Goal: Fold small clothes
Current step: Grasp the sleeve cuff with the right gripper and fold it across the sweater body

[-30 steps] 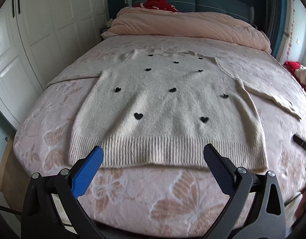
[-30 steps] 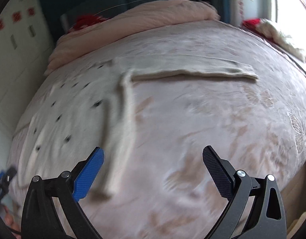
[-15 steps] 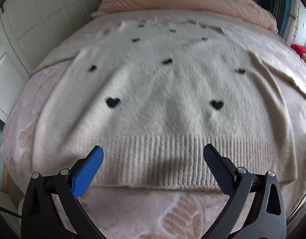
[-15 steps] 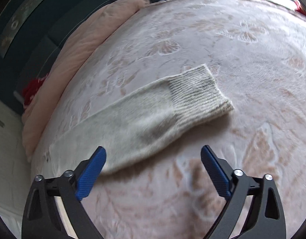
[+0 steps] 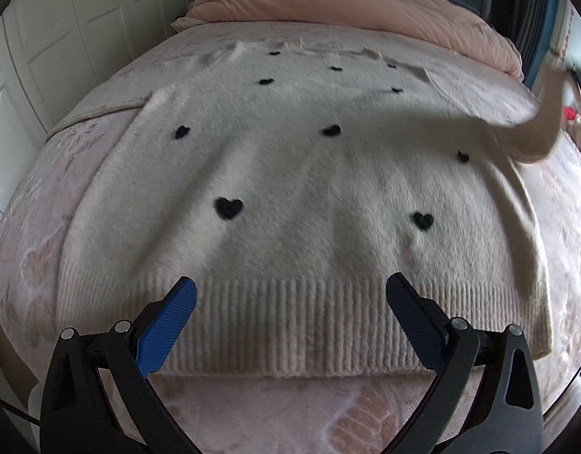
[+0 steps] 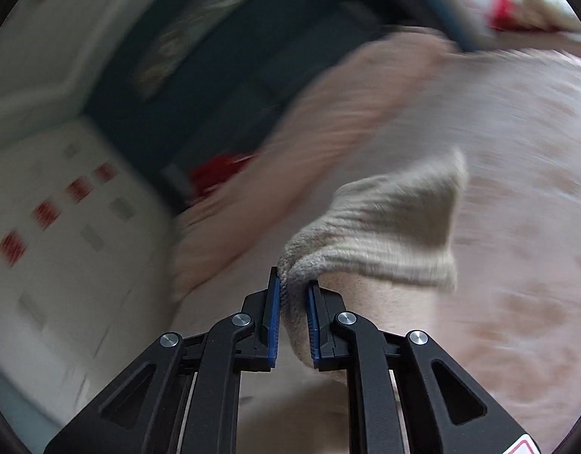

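Left wrist view: my left gripper [image 5: 290, 302] hangs over the near edge of the bed [image 5: 275, 408], its blue pads spread wide with nothing between them, framing the ribbed hem [image 5: 290, 325] of the cream sweater [image 5: 301, 174]. The sweater lies flat, front up, black hearts scattered across it, neckline toward the rolled pink duvet [image 5: 366, 11] at the head of the bed. I judge the left tool is placed low over the hem so it can pin or pinch the bottom edge while the other side gets folded. At the right of this view one sleeve [image 5: 547, 121] rises off the bedcover in a blurred arc, lifted clear of the body panel; the other sleeve stays flat along the left edge, near the white wardrobe doors [image 5: 75, 38]. Right wrist view: my right gripper [image 6: 293, 304] has just been closing, and its pads are now clamped on the ribbed cuff [image 6: 381, 238] of that sleeve, the knit bunched and pinched between them, the rest of the cuff fanning out past the fingertips. The background is heavily smeared, so the tool is swinging fast. Gripping the cuff makes sense: it is the sleeve's far end, so carrying it drags the whole sleeve across the chest in one move. The first sleeve fold looks under way, nothing laid down yet.
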